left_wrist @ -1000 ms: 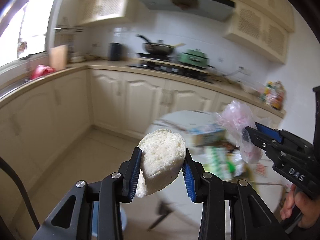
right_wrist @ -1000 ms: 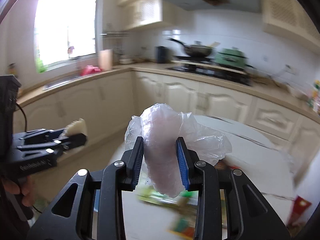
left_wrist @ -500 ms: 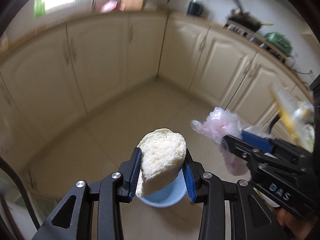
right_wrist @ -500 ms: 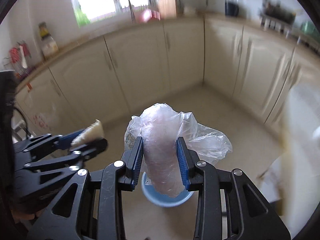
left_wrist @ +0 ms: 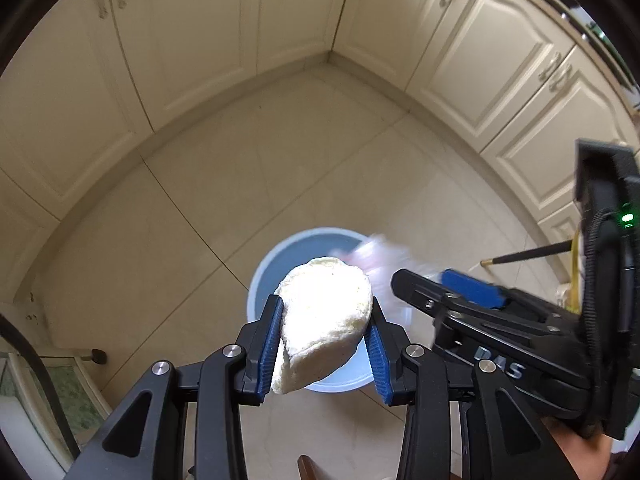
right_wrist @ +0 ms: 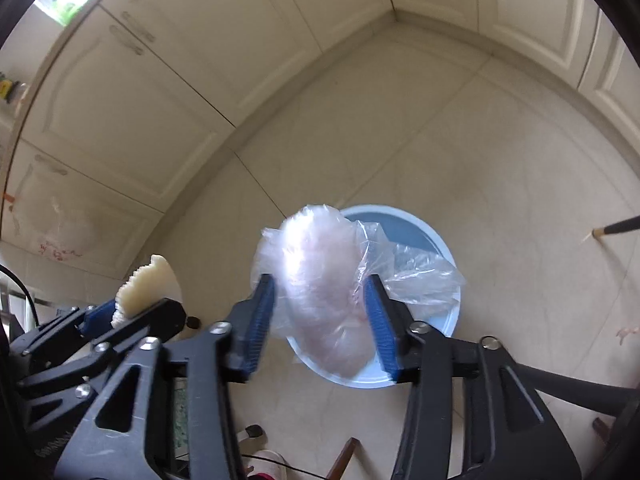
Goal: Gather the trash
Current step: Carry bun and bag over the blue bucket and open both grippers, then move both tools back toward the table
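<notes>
My left gripper [left_wrist: 325, 338] is shut on a white bitten bun [left_wrist: 326, 322] and holds it above a light blue bin [left_wrist: 276, 264] on the floor. My right gripper [right_wrist: 318, 316] has widened around a crumpled clear plastic bag [right_wrist: 316, 280], which still sits between the blue pads, over the same bin [right_wrist: 436, 248]. In the left wrist view the right gripper [left_wrist: 460, 292] is to the right with the bag [left_wrist: 376, 252] blurred at its tip. In the right wrist view the left gripper [right_wrist: 132, 312] and bun [right_wrist: 148, 284] are at lower left.
Cream cabinet doors [left_wrist: 200, 40] wrap the corner behind the bin. Beige tiled floor [left_wrist: 280, 152] lies around it. A dark furniture leg [right_wrist: 616, 227] stands at right. A chair part [right_wrist: 344, 456] shows at the bottom edge.
Both grippers tilted down from the kitchen view toward the floor and moved over the blue bin. The right jaws have spread wider around the bag.
</notes>
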`<action>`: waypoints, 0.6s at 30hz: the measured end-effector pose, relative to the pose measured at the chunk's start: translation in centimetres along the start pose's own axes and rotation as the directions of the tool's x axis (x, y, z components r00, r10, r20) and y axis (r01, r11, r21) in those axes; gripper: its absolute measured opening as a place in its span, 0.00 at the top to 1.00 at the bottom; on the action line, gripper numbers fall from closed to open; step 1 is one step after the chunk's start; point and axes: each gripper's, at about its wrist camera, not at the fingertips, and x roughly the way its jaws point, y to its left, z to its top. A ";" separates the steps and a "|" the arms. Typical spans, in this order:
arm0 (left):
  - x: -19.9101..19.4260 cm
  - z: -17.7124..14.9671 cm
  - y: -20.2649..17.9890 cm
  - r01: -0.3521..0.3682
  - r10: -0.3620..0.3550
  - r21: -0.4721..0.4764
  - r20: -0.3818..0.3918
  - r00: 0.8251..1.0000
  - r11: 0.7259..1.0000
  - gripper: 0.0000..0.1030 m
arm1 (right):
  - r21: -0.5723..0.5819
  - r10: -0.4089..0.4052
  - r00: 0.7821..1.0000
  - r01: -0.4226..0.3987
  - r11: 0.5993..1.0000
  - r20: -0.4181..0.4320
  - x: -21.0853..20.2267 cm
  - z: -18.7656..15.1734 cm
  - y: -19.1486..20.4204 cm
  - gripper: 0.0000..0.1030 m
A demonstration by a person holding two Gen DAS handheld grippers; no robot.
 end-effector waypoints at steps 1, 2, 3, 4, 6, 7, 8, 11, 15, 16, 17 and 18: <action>0.5 0.6 -0.4 0.003 -0.003 0.000 -0.007 1.000 1.000 0.65 | 0.004 -0.016 1.000 0.016 1.000 0.000 0.1 0.0 -0.4 0.42; 1.4 1.3 0.3 0.003 -0.003 -0.005 -0.014 1.000 1.000 0.65 | 0.006 -0.038 0.999 0.038 0.999 0.016 -0.1 0.0 -1.0 0.41; 2.1 1.8 0.8 0.001 -0.001 -0.008 -0.026 1.000 1.000 0.65 | 0.013 -0.039 0.999 0.039 0.999 0.029 -0.4 0.1 -1.6 0.41; 2.7 2.1 1.0 -0.001 0.000 -0.004 -0.039 0.999 1.000 0.65 | 0.018 -0.045 0.998 0.045 0.999 0.032 -0.5 0.2 -2.1 0.39; 3.8 2.8 0.3 -0.003 0.004 0.006 -0.049 0.999 1.000 0.64 | 0.021 -0.102 0.994 0.101 0.995 0.039 -0.9 -0.1 -2.5 0.23; 4.5 3.3 -0.1 -0.009 0.009 0.010 -0.055 0.998 1.000 0.62 | 0.028 -0.124 0.991 0.123 0.992 0.050 -1.4 -0.2 -2.8 0.20; 5.2 3.7 -1.7 -0.021 0.021 0.012 -0.067 0.998 1.000 0.63 | 0.037 -0.148 0.987 0.146 0.989 0.062 -1.9 -0.3 -3.0 0.19; 5.8 5.0 -2.3 -0.021 0.024 0.042 -0.085 0.996 0.999 0.50 | 0.039 -0.194 0.979 0.191 0.981 0.071 -3.1 -0.4 -3.5 0.19; 4.7 5.3 -4.2 -0.022 0.026 0.055 -0.065 0.998 0.998 0.47 | 0.025 -0.221 0.971 0.220 0.975 0.088 -4.6 -0.8 -3.2 0.19; 4.1 5.0 -4.5 -0.029 0.032 0.055 -0.057 0.998 0.998 0.47 | 0.024 -0.221 0.971 0.220 0.975 0.090 -4.8 -0.5 -3.1 0.19; 3.3 5.1 -4.4 -0.042 0.045 0.052 -0.045 0.998 0.998 0.47 | 0.026 -0.220 0.971 0.219 0.975 0.096 -5.3 -0.1 -3.2 0.19; 2.5 4.7 -4.6 -0.061 0.062 0.046 -0.037 0.997 0.997 0.47 | 0.025 -0.219 0.970 0.218 0.976 0.102 -4.9 0.2 -2.5 0.19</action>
